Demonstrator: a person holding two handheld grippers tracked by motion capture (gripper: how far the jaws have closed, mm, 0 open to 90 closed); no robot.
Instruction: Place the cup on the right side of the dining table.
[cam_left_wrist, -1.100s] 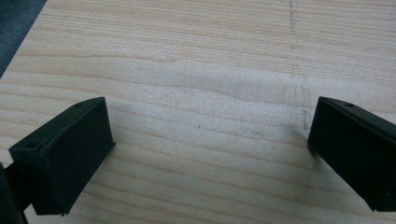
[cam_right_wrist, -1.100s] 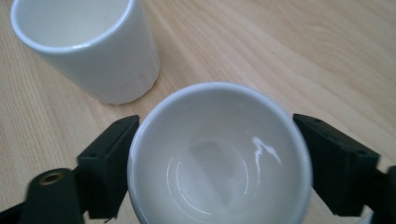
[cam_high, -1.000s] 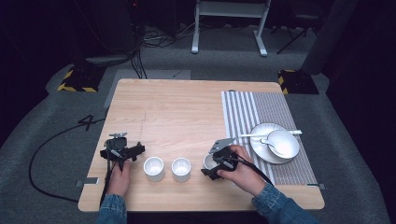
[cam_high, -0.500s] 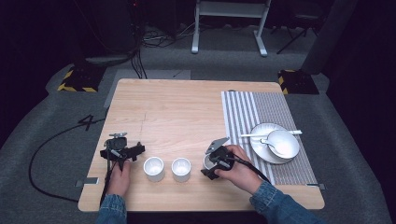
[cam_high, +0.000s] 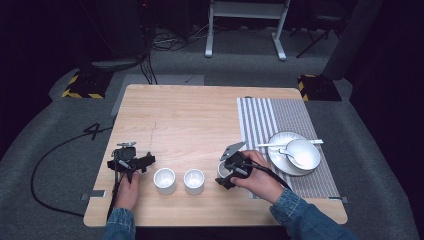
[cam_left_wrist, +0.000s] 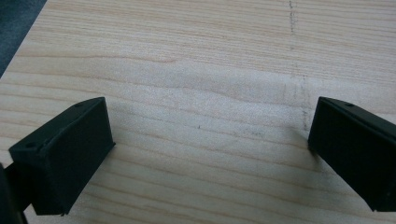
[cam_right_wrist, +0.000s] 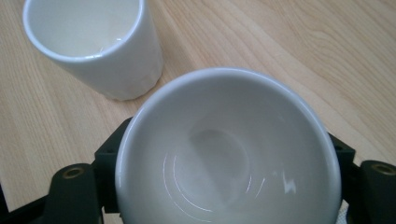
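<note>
The right gripper (cam_high: 229, 172) is clamped on a small white cup (cam_right_wrist: 227, 154), its black jaws pressed against the cup's two sides, as the right gripper view shows from just above the rim; the cup looks empty and upright. In the high view it sits on the wooden table (cam_high: 200, 115) at the near edge, just left of the striped placemat (cam_high: 260, 120). Against the frames of the last second the gripper and the hand behind it have barely shifted, so the change is small: the grasp seems to have settled and the cup has not left its spot. That suggests the hold is now made and the lift or slide is the step still to come. Just left of the held cup stands a second white cup (cam_high: 194, 181), close beside it in the right gripper view (cam_right_wrist: 91, 44), and a third cup (cam_high: 164, 180) stands farther left, the three forming a near row. Farther left again, the left gripper (cam_high: 131, 164) rests with its jaws spread wide over bare wood, holding nothing, and it has kept its place as well. To the right, on the placemat, a plate (cam_high: 280, 150) carries a white bowl (cam_high: 302, 154) and a spoon (cam_high: 280, 144), all unchanged.
</note>
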